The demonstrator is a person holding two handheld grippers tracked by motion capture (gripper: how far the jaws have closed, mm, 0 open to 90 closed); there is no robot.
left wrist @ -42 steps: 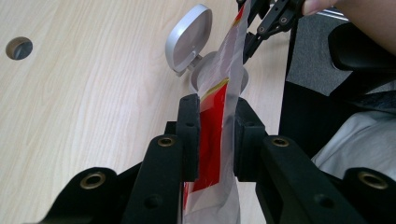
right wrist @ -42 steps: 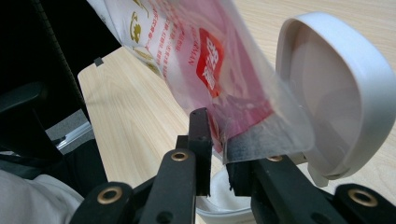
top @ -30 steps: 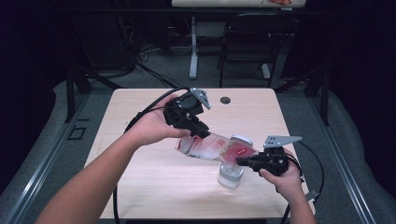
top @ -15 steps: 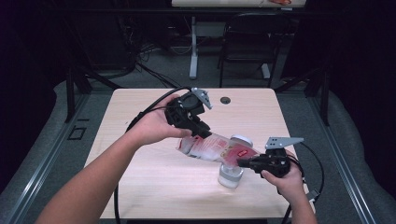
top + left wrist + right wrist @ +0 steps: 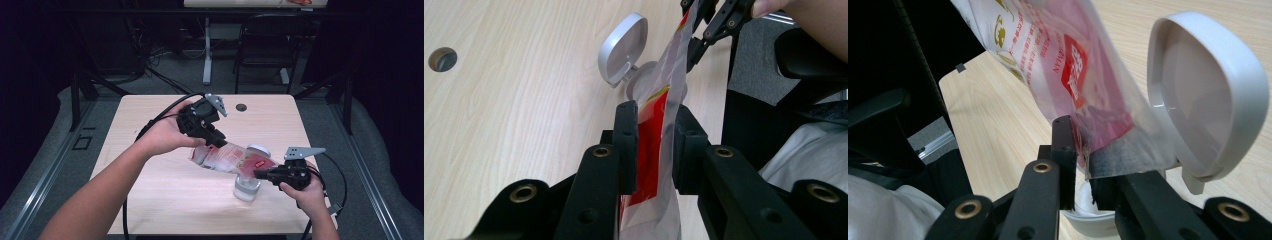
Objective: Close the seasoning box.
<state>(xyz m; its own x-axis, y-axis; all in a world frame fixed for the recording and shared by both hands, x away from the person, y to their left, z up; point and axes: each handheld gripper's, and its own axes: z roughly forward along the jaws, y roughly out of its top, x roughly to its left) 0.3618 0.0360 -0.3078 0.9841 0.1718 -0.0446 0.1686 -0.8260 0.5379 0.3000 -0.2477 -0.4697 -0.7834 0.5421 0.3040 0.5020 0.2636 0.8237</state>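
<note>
I have both tongs clamped on the same packet (image 5: 232, 159), a clear plastic pouch with red print, stretched between them above the table (image 5: 150, 150). My left gripper (image 5: 216, 141) pinches the upper end; in the left gripper view its jaws press flat against the red-and-clear film from both sides, with no gap showing. My right gripper (image 5: 261, 174) grips the lower end; in the right gripper view the jaws are closed on the pouch's clear edge strip. The packet slopes down from my left hand (image 5: 162, 135) toward my right hand (image 5: 307, 192). Its low end hangs just over a small white container (image 5: 247, 187) standing on the wood, whose hinged lid (image 5: 1205, 95) is flipped up just beside the film.
</note>
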